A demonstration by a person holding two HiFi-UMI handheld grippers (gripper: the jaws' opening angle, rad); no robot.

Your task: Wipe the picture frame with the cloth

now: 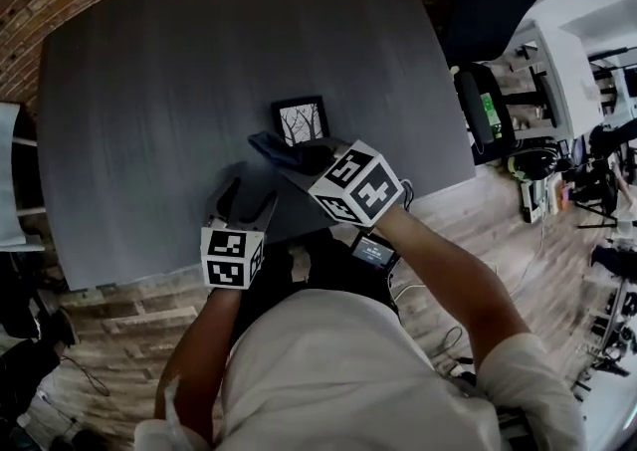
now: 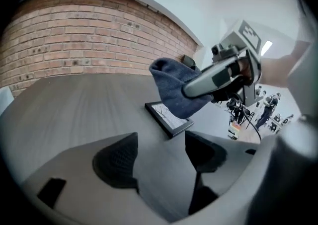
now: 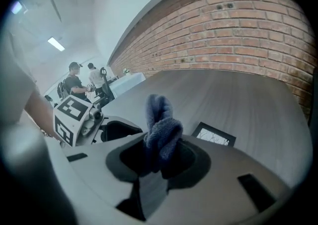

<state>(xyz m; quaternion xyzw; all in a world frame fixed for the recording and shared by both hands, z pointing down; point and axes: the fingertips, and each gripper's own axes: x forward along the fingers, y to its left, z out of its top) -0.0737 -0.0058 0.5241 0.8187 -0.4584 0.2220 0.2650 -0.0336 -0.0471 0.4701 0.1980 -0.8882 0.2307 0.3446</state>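
A small black picture frame (image 1: 302,120) with a tree print lies flat on the grey table (image 1: 159,91). It also shows in the left gripper view (image 2: 169,117) and the right gripper view (image 3: 214,135). My right gripper (image 1: 304,162) is shut on a dark blue cloth (image 1: 282,149), held just at the frame's near edge; the cloth (image 3: 161,132) bunches up between its jaws. The cloth (image 2: 174,87) hangs above the frame in the left gripper view. My left gripper (image 1: 246,205) stands open with nothing in it, near the table's front edge, to the left of the right one.
A brick wall (image 2: 84,35) runs behind the table. A black chair (image 1: 488,1) stands at the table's right side, with cluttered shelves and gear (image 1: 542,140) beyond it. People (image 3: 82,85) stand in the background of the right gripper view.
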